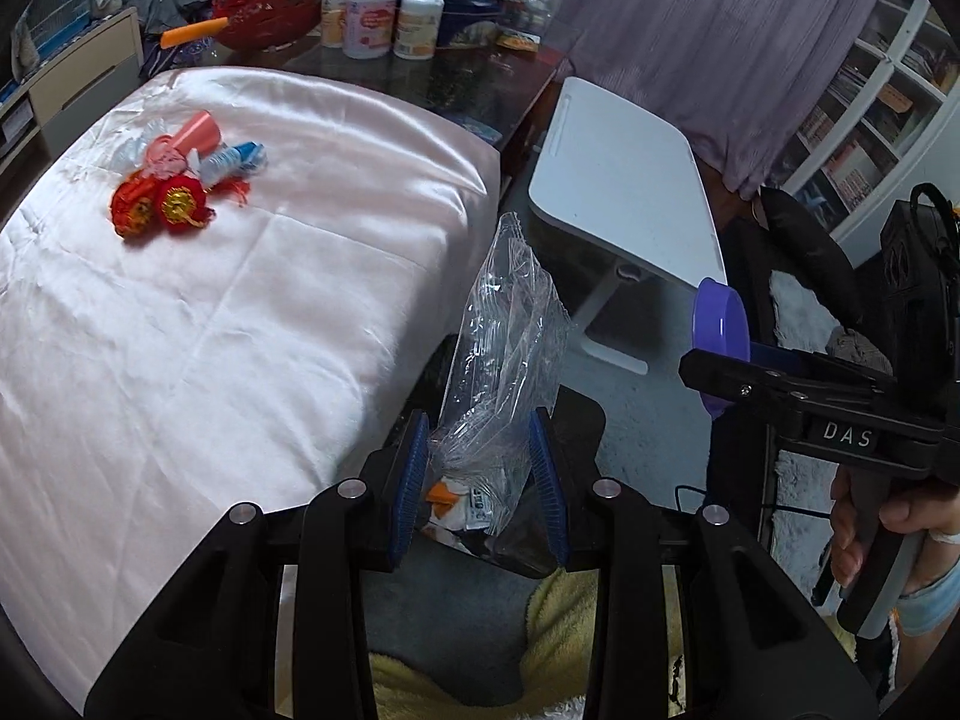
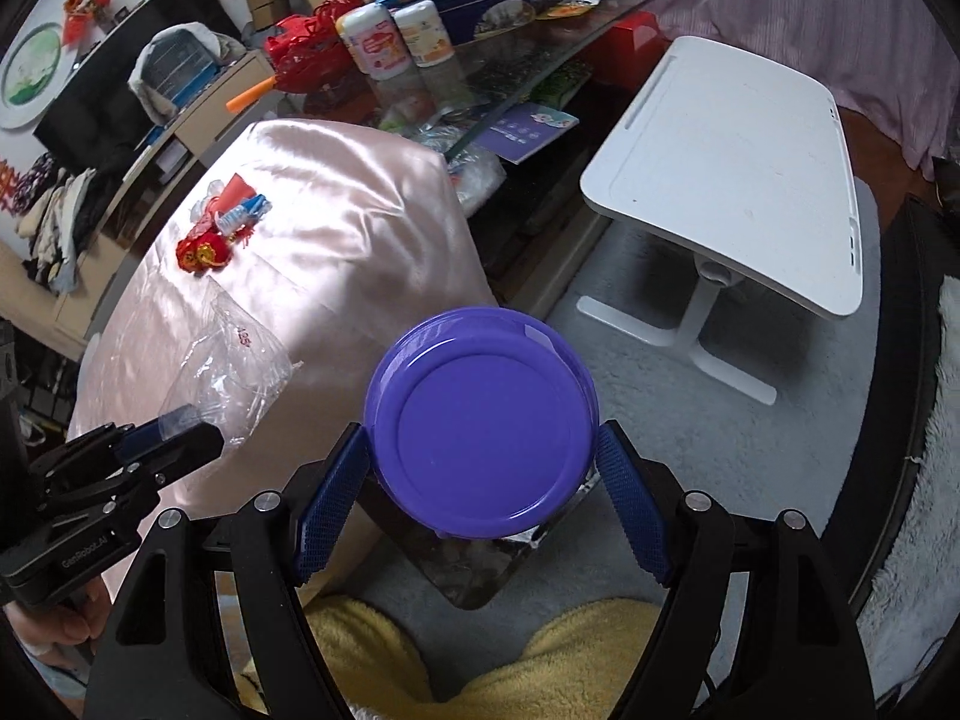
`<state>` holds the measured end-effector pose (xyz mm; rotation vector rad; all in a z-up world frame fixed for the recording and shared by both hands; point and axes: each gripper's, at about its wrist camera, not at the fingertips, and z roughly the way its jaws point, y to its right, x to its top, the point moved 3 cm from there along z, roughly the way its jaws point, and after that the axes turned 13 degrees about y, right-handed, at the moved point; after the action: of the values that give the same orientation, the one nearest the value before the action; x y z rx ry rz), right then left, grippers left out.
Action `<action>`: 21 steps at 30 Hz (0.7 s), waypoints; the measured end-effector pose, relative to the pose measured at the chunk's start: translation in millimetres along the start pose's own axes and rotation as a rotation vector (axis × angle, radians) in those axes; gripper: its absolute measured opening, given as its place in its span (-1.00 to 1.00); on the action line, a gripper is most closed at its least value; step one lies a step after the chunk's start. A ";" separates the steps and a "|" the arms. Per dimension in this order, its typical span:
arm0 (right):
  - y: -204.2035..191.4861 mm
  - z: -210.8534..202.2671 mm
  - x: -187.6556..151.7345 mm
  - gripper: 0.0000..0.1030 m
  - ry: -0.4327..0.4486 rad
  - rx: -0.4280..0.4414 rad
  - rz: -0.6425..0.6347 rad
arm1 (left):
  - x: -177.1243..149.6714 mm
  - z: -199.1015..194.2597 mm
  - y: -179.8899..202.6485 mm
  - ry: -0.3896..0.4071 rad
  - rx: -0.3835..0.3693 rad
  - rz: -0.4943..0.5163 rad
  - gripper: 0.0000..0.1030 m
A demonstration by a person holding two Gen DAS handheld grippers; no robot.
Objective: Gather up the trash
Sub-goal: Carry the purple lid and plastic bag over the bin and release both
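My left gripper (image 1: pixel 480 480) is shut on a crumpled clear plastic bag (image 1: pixel 504 336) that sticks up between its blue pads (image 1: pixel 414 474); the same bag (image 2: pixel 234 372) and left gripper (image 2: pixel 174 432) show at the left of the right wrist view. My right gripper (image 2: pixel 480 492) is shut on a round purple lid (image 2: pixel 483 423), pads against its rim; in the left wrist view that lid (image 1: pixel 720 330) is seen edge-on in the right gripper (image 1: pixel 720 372). A pile of trash (image 1: pixel 180 180), red ornaments, pink cup and wrappers, lies on the pink satin-covered surface (image 1: pixel 210 330). Below both grippers sits a dark bin (image 2: pixel 474 564).
A white folding lap table (image 2: pixel 738 180) stands on the grey carpet at right. A glass coffee table (image 2: pixel 540 60) behind holds bottles, snack packs and a red basket. Yellow fleece (image 2: pixel 384 648) lies at the bottom. Purple curtain and a bookshelf (image 1: pixel 870 96) are at far right.
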<state>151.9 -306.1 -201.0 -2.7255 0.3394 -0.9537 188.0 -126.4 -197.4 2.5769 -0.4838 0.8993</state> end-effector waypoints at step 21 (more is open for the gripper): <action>5.5 83.0 -48.5 0.52 -0.237 0.061 0.098 | -60.4 99.7 4.6 -0.220 0.010 0.032 -0.36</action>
<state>166.9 -285.4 -293.8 -2.6998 0.3883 -0.5974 193.3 -163.0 -308.0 2.6977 -0.5834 0.6321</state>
